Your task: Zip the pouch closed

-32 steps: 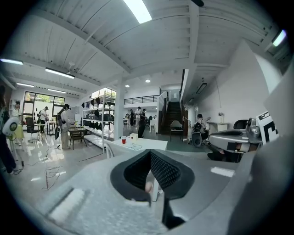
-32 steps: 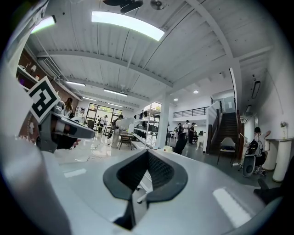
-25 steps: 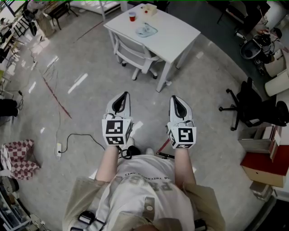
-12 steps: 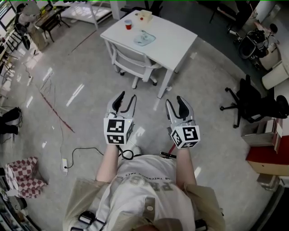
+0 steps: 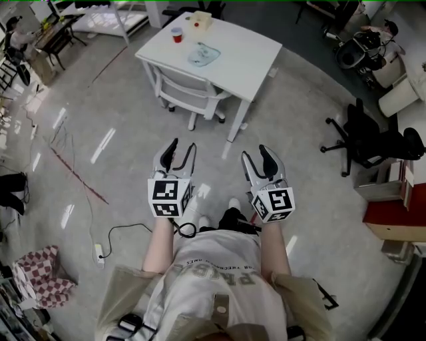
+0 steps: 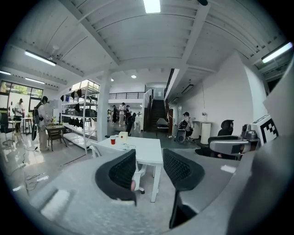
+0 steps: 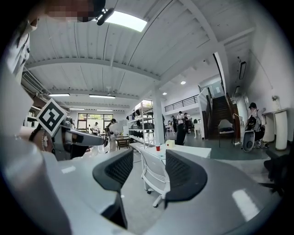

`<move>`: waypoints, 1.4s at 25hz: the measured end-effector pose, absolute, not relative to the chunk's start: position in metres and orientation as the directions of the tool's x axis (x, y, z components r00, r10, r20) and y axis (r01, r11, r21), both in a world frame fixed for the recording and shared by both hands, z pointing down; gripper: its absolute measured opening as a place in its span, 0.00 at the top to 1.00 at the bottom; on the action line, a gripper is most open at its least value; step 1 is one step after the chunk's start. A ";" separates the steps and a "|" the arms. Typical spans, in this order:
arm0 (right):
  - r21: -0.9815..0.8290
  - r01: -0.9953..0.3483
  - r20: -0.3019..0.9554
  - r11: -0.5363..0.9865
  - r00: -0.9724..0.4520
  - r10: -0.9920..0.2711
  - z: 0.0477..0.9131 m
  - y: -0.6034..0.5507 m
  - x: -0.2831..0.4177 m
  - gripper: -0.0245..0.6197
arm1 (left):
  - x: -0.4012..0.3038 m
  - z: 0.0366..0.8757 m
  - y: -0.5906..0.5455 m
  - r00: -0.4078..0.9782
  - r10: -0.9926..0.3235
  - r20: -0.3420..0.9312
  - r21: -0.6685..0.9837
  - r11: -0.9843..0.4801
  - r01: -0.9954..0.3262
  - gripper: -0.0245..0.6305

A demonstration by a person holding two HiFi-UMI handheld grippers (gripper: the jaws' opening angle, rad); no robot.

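Pouch [image 5: 200, 54] on the white table [image 5: 249, 63], upper centre of the head view, well apart from both grippers.
It lies flat on the table's left half, near a red cup [image 5: 176, 34] and a small box [image 5: 198, 18], with a white chair [image 5: 190, 86] at the table edge between it and the person. The left gripper [image 5: 184, 145] and right gripper [image 5: 254, 153], lower centre, point up-frame toward the table; each has just been opening its jaws, which stand wide apart with nothing between them. The pouch sits almost straight up-frame from the left gripper and up-left of the right, so the left looks slightly nearer. Its long axis and zipper are too small to make out.
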State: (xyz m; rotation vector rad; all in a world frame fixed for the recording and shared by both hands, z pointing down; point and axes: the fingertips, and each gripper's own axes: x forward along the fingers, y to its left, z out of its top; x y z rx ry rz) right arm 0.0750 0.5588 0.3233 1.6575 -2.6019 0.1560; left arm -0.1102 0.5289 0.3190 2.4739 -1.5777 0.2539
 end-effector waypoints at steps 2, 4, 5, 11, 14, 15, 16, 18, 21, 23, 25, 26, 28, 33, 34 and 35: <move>-0.064 -0.907 0.093 0.416 -0.421 -0.902 0.323 0.550 0.078 0.66 | -0.109 0.319 0.522 0.416 -0.876 0.246 0.071 -0.412 -0.908 0.66; -0.060 -0.907 0.096 0.417 -0.421 -0.902 0.323 0.539 0.079 0.66 | -0.109 0.320 0.514 0.413 -0.875 0.251 0.073 -0.408 -0.910 0.66; -0.057 -0.907 0.099 0.417 -0.421 -0.902 0.323 0.532 0.079 0.66 | -0.109 0.322 0.509 0.411 -0.875 0.255 0.074 -0.406 -0.911 0.66; -0.060 -0.897 0.109 0.438 -0.442 -0.890 0.329 0.488 0.088 0.66 | -0.102 0.328 0.472 0.386 -0.884 0.266 0.065 -0.383 -0.922 0.66; -0.076 -0.890 0.116 0.450 -0.456 -0.882 0.332 0.457 0.097 0.66 | -0.094 0.329 0.446 0.370 -0.886 0.280 0.064 -0.368 -0.928 0.66; -0.075 -0.887 0.114 0.455 -0.461 -0.880 0.330 0.446 0.100 0.66 | -0.090 0.328 0.436 0.366 -0.888 0.280 0.058 -0.365 -0.929 0.66; -0.072 -0.884 0.111 0.461 -0.467 -0.877 0.327 0.434 0.104 0.66 | -0.087 0.326 0.425 0.361 -0.891 0.276 0.050 -0.362 -0.931 0.66; -0.064 -0.879 0.107 0.473 -0.478 -0.872 0.323 0.411 0.112 0.66 | -0.079 0.321 0.403 0.352 -0.897 0.267 0.038 -0.355 -0.934 0.66; -0.060 -0.866 0.110 0.496 -0.499 -0.859 0.319 0.378 0.125 0.66 | -0.067 0.315 0.375 0.329 -0.908 0.259 0.033 -0.332 -0.943 0.66; -0.053 -0.857 0.118 0.513 -0.515 -0.849 0.316 0.357 0.133 0.66 | -0.060 0.314 0.358 0.309 -0.915 0.259 0.035 -0.311 -0.950 0.66; -0.044 -0.848 0.124 0.528 -0.530 -0.839 0.314 0.337 0.140 0.66 | -0.052 0.315 0.341 0.291 -0.919 0.265 0.036 -0.292 -0.956 0.66; -0.043 -0.843 0.126 0.537 -0.537 -0.834 0.312 0.328 0.144 0.66 | -0.049 0.315 0.334 0.283 -0.921 0.267 0.038 -0.283 -0.958 0.66; -0.043 -0.831 0.129 0.555 -0.556 -0.821 0.311 0.313 0.151 0.66 | -0.043 0.314 0.322 0.264 -0.927 0.267 0.040 -0.263 -0.964 0.66; -0.055 -0.817 0.133 0.574 -0.576 -0.807 0.314 0.282 0.165 0.66 | -0.037 0.314 0.300 0.226 -0.932 0.284 0.020 -0.230 -0.973 0.66; -0.061 -0.817 0.130 0.573 -0.576 -0.807 0.314 0.278 0.166 0.66 | -0.037 0.314 0.297 0.223 -0.932 0.287 0.017 -0.227 -0.974 0.66; -0.067 -0.817 0.128 0.573 -0.577 -0.807 0.315 0.273 0.167 0.66 | -0.037 0.314 0.293 0.220 -0.932 0.289 0.016 -0.225 -0.974 0.66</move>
